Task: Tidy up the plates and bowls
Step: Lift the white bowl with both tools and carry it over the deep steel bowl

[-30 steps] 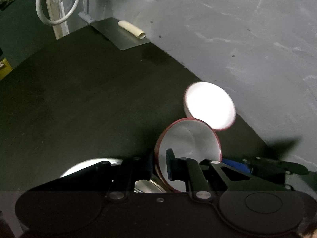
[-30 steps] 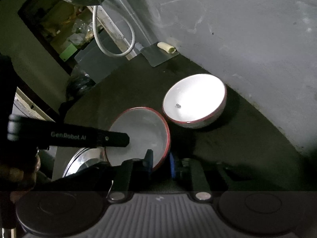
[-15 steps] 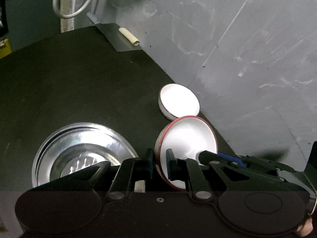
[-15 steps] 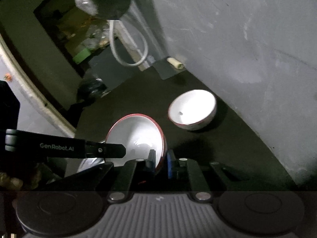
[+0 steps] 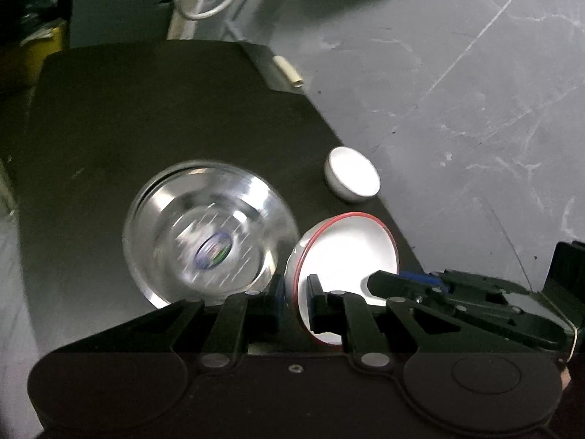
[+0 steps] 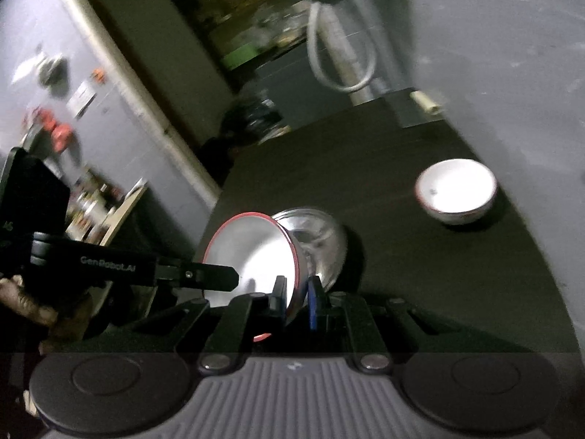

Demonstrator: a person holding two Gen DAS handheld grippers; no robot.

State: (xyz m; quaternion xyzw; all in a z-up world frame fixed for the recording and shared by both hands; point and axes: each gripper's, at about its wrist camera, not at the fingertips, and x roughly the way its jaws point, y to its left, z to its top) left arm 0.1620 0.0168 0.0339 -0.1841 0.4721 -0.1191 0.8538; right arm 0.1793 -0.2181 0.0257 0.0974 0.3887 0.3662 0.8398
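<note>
A white bowl with a red rim (image 5: pixel 347 252) hangs tilted above the dark table (image 5: pixel 146 109). My left gripper (image 5: pixel 297 292) is shut on its near rim. My right gripper (image 6: pixel 297 294) is shut on the same bowl (image 6: pixel 252 252) at another part of the rim, and in the left wrist view it reaches in from the right (image 5: pixel 402 280). The left gripper (image 6: pixel 197 276) comes in from the left in the right wrist view. A shiny steel bowl (image 5: pixel 208 234) stands just beside and below the held bowl. A second white bowl (image 5: pixel 353 179) rests by the wall.
A grey wall (image 5: pixel 475 91) bounds the table on the right. At the far end lie a metal sheet with a cream roll (image 5: pixel 289 73) and a white hose loop (image 5: pixel 204 0). A grey door with magnets (image 6: pixel 55 91) and a person's hand (image 6: pixel 22 296) are at left.
Both grippers have lifted the red-rimmed bowl and carried it away from the second white bowl, which now looks smaller. The steel bowl has come fully into view. Both views have rolled.
</note>
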